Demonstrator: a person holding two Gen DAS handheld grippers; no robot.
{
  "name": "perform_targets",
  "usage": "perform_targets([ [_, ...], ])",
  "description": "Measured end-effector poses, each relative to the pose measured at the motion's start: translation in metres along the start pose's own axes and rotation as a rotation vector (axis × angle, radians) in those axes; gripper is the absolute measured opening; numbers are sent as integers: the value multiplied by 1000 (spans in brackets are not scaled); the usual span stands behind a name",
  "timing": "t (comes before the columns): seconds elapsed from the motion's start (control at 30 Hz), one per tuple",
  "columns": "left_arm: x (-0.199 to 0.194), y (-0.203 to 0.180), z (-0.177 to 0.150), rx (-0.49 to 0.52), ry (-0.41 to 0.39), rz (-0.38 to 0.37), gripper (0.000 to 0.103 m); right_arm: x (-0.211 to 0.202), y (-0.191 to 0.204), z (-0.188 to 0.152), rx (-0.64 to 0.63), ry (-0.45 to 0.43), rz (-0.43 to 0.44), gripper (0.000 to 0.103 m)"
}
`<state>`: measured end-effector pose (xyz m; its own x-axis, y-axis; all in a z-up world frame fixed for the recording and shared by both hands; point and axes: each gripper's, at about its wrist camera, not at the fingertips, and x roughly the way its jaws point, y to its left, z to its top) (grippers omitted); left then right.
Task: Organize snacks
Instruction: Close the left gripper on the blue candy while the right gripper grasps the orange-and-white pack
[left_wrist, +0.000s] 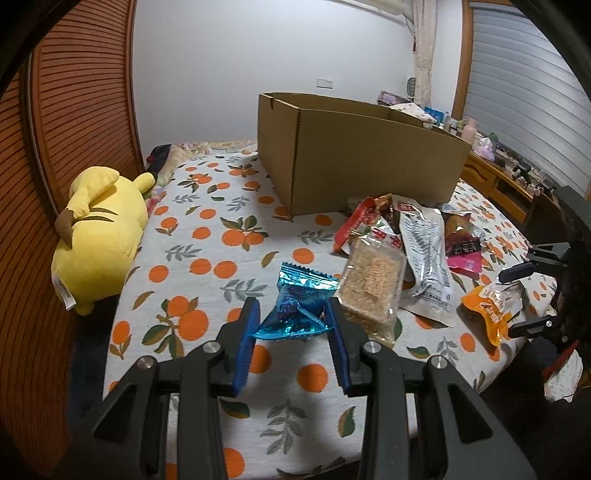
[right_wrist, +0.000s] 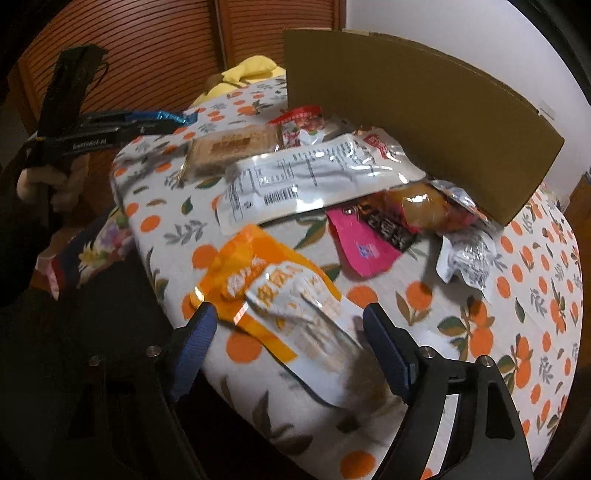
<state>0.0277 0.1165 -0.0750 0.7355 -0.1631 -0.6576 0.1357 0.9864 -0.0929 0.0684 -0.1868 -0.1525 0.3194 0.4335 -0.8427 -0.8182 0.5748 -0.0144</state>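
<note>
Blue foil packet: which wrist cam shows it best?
Left wrist view. The blue foil packet sits centred and sharp there, pinched between the left gripper pads. The right wrist view catches only a thin blue sliver of it edge-on at far left, beyond the gripper's black body.

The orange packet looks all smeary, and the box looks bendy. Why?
Right wrist view: the orange packet is motion-blurred, and glare shines on the white bag. Both views: the fisheye lens bends the box edges and darkens the corners. Left wrist view: sharper, the blue packet looks crisp.
</note>
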Motion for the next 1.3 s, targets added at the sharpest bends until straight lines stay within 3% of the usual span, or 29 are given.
perform_targets([
  [0.17, -1, -8, 2, 11, -1, -12, 35, 9, -1, -2, -37, 32, -30, 88],
  [0.43, -9, -18, 8, 24, -19, -37, 35, 25, -4, 16, -29, -9, -17, 91],
  [0.5, -10, -19, 9, 23, -23, -41, 35, 26, -4, 18, -27, -20, -15, 82],
  [0.57, -10, -20, 9, 21, -23, -46, 35, 24, -5, 18, -17, -35, -16, 63],
  [0.73, -11, -25, 10, 24, -24, -56, 35, 21, -7, 18, -7, -39, -18, 49],
  [0.93, -11, -32, 16, 29, -33, -74, 35, 18, 0, 15, -1, -55, -53, 47],
  [1.3, -5, -55, 54, 60, -84, -110, 35, -29, -19, 29, 77, -224, -83, 47],
])
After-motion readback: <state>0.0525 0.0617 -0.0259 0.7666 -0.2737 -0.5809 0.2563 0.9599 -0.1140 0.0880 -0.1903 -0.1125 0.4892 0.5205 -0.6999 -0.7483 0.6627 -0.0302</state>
